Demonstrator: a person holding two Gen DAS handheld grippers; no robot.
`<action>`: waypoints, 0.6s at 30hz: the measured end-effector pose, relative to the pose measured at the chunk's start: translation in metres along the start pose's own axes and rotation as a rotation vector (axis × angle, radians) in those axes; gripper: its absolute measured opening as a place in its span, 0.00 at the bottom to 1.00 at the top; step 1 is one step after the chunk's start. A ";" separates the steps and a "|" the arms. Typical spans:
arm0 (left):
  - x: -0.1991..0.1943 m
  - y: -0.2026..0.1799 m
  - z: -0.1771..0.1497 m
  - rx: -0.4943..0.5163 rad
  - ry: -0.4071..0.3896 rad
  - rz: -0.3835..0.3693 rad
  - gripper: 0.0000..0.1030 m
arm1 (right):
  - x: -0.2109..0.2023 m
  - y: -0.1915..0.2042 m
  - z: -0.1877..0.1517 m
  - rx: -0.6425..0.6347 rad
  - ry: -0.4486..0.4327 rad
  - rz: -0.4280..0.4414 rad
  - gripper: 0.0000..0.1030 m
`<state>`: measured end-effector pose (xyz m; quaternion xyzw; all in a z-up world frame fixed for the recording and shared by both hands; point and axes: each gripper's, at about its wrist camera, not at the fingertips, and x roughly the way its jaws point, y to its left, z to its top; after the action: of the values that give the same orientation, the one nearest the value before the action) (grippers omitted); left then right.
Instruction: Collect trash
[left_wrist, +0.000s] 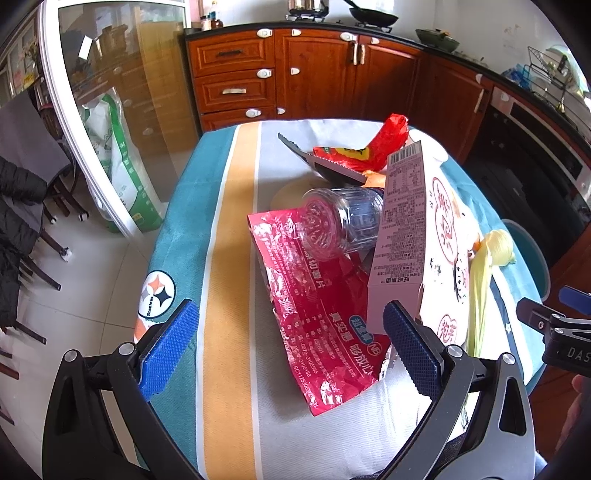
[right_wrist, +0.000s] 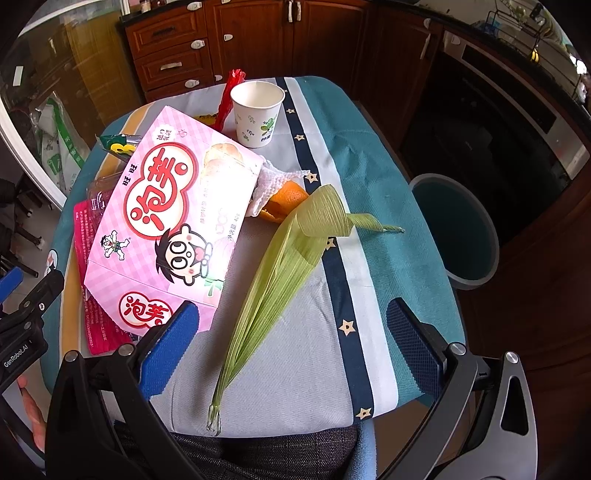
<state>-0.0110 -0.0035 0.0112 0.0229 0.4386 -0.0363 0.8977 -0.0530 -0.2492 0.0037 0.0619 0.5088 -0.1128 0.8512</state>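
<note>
Trash lies on a small cloth-covered table (left_wrist: 225, 229). A pink snack box (right_wrist: 166, 218) rests over a red foil wrapper (left_wrist: 314, 306) and a clear plastic bottle (left_wrist: 340, 221). A green corn husk (right_wrist: 273, 266) stretches across the table in the right wrist view, beside orange peel (right_wrist: 288, 199) and a white tissue (right_wrist: 271, 177). A paper cup (right_wrist: 256, 112) stands upright at the far end. My left gripper (left_wrist: 291, 347) is open over the red wrapper. My right gripper (right_wrist: 295, 343) is open above the husk's lower half, holding nothing.
A teal bin (right_wrist: 458, 229) stands on the floor right of the table. A red bag (left_wrist: 373, 147) and a serrated dark wrapper (left_wrist: 321, 162) lie at the far end. Wooden cabinets (left_wrist: 314, 74) stand behind, and a glass door (left_wrist: 110, 110) is at the left.
</note>
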 end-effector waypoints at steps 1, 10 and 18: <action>0.000 0.000 0.000 -0.001 0.000 0.000 0.97 | 0.000 0.000 0.000 0.000 0.000 0.001 0.95; 0.000 -0.003 0.001 0.000 -0.003 -0.010 0.97 | 0.001 0.000 0.000 0.002 0.001 0.002 0.95; -0.002 -0.015 0.016 0.065 0.010 -0.181 0.97 | 0.007 -0.017 0.005 0.035 0.002 -0.023 0.95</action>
<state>-0.0009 -0.0200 0.0228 0.0127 0.4421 -0.1313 0.8872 -0.0500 -0.2680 0.0003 0.0712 0.5084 -0.1312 0.8481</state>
